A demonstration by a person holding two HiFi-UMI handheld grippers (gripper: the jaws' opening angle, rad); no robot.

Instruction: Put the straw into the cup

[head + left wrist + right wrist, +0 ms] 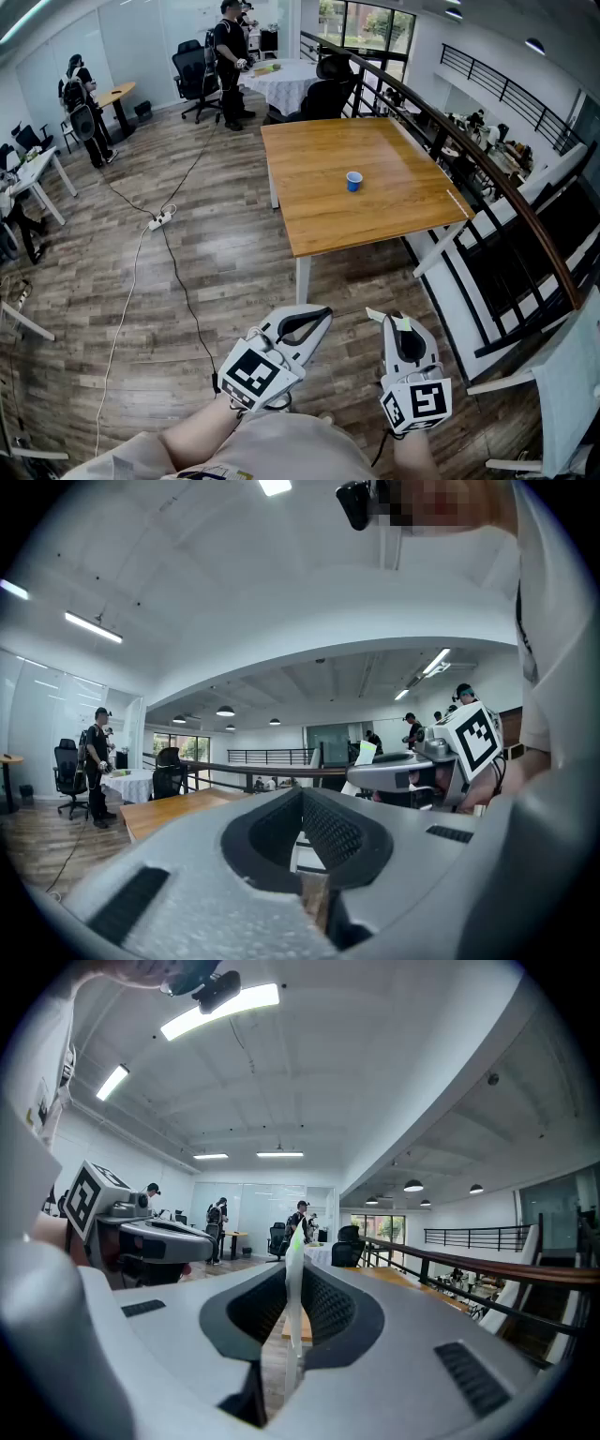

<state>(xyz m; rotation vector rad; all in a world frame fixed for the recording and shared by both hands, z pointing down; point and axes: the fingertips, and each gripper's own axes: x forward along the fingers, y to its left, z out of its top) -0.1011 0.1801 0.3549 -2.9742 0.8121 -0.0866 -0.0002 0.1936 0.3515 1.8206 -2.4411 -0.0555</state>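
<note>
A small blue cup (353, 181) stands upright near the middle of a square wooden table (375, 220), well ahead of both grippers. My right gripper (392, 319) is held level in front of my body, shut on a thin white paper-wrapped straw (375, 315) with a green end. In the right gripper view the straw (293, 1288) stands upright between the jaws of the right gripper (295, 1274). My left gripper (323, 312) is beside it at the left. Its jaws are shut with nothing between them, as the left gripper view shows for the left gripper (302, 794).
A dark railing (487, 178) runs along the right of the table, with white frames (469, 253) leaning under it. A cable and a power strip (159, 221) lie on the wooden floor at the left. People and office chairs (197, 70) are at the far back.
</note>
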